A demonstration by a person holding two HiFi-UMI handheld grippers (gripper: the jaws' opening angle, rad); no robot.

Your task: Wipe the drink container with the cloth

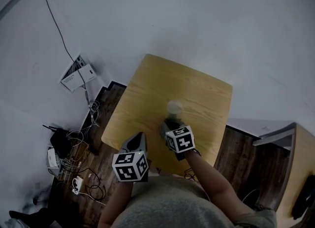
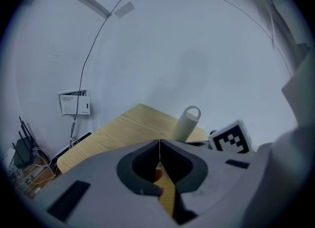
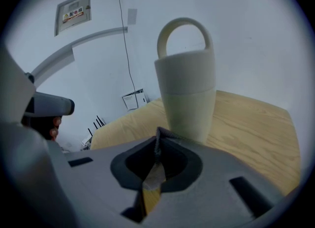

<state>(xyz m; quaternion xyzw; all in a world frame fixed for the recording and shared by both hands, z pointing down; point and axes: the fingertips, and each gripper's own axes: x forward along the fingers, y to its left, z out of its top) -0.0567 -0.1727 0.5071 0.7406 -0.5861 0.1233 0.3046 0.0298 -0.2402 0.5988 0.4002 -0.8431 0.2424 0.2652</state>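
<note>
The drink container (image 3: pixel 188 94) stands upright on the worktop (image 3: pixel 256 123), just beyond the right tool (image 3: pixel 157 138), which pinches a sliver of cloth (image 3: pixel 156 153) (mostly hidden). The left tool (image 2: pixel 160 144) is pressed together, empty.

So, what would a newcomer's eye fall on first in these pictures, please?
A pale drink container with a loop handle stands upright on the wooden table, just ahead of the right tool, which is shut on a grey cloth. The left tool is shut and empty, and cables lie on the floor left of the table.
</note>
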